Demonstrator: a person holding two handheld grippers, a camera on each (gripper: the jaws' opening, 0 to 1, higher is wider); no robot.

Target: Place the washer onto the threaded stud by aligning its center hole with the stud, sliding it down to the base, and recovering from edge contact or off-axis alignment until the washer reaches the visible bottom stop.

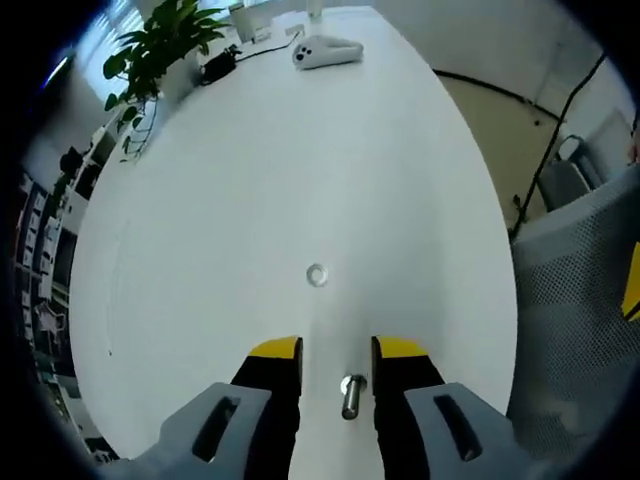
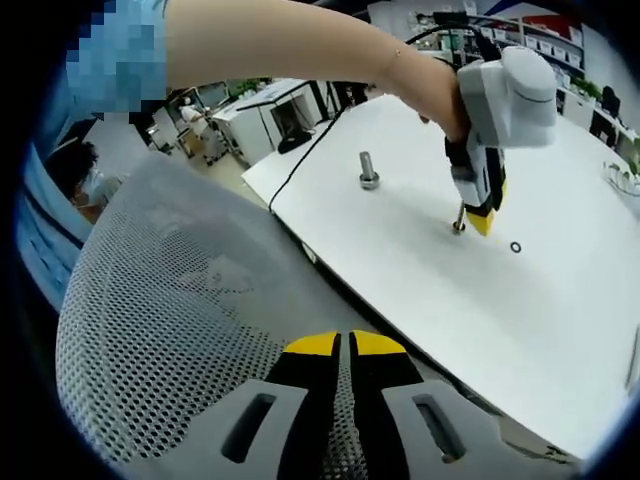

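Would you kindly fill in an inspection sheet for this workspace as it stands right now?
Surface: white table, mostly bare.
Job's things: washer flat on the table, ahead of the left gripper; threaded stud upright between that gripper's jaws; a second stud stands apart.
Clutter: white controller-like object at the far end.
Grippers: left gripper around the stud, contact unclear; right gripper shut, over a mesh chair.
Cables: black cable off the table edge.
Surroundings: potted plant, office desks behind.
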